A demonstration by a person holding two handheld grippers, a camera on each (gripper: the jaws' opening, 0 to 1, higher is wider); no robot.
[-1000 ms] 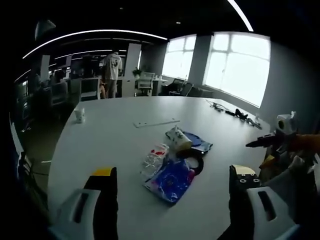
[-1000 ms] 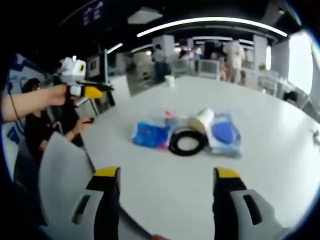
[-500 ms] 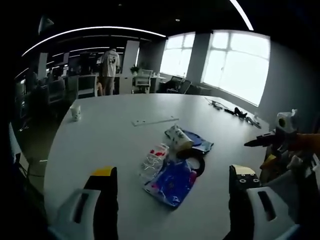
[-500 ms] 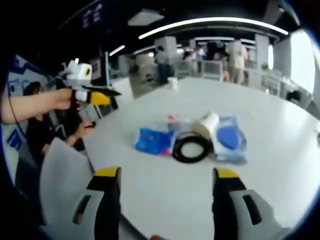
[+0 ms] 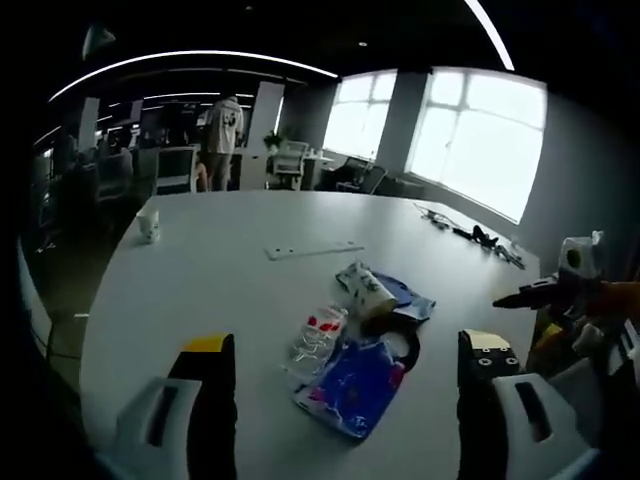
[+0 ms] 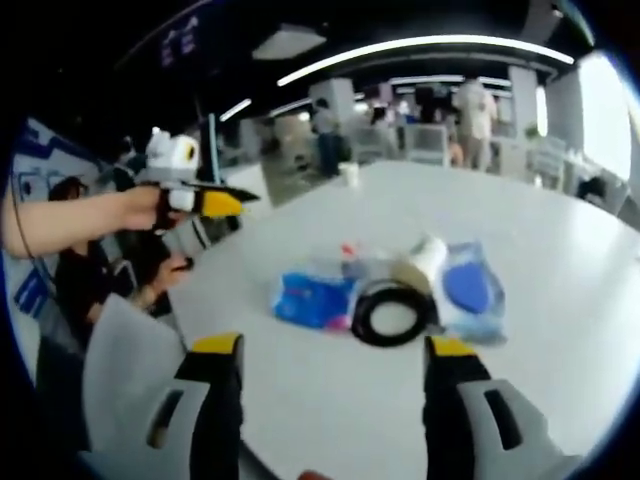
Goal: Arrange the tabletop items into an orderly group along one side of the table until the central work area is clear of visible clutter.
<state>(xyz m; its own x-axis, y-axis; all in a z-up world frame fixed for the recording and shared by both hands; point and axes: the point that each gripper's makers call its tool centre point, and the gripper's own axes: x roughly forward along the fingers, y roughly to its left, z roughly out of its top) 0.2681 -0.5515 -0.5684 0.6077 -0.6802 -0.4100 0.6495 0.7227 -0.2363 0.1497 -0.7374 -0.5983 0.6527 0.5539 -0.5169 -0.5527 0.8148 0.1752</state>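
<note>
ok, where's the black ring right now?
The black ring lies flat mid-table in the right gripper view, between the blue bag and the blue pouch, touching the paper cup. In the left gripper view it sits right of the cluster.

Ahead of our left gripper (image 5: 345,375), between its jaws, a small cluster lay on the table (image 5: 220,290): the packet (image 5: 350,385) nearest us, the clear bag (image 5: 317,340) just left of it, the tape ring (image 5: 400,345) to its right, and the cup (image 5: 365,288) on its side behind them, on a flat pouch (image 5: 410,298). Farther back lay a flat strip (image 5: 312,249), an upright cup (image 5: 148,226) far left, and cables (image 5: 470,233) far right. Our right gripper (image 5: 535,292) stood off to the right. From our right gripper (image 6: 330,375), the tape ring (image 6: 392,315) sat straight ahead, the packet (image 6: 310,298) to its left, the pouch (image 6: 470,288) to its right, the cup (image 6: 420,258) behind, and our left gripper (image 6: 205,200) off to the left.
</note>
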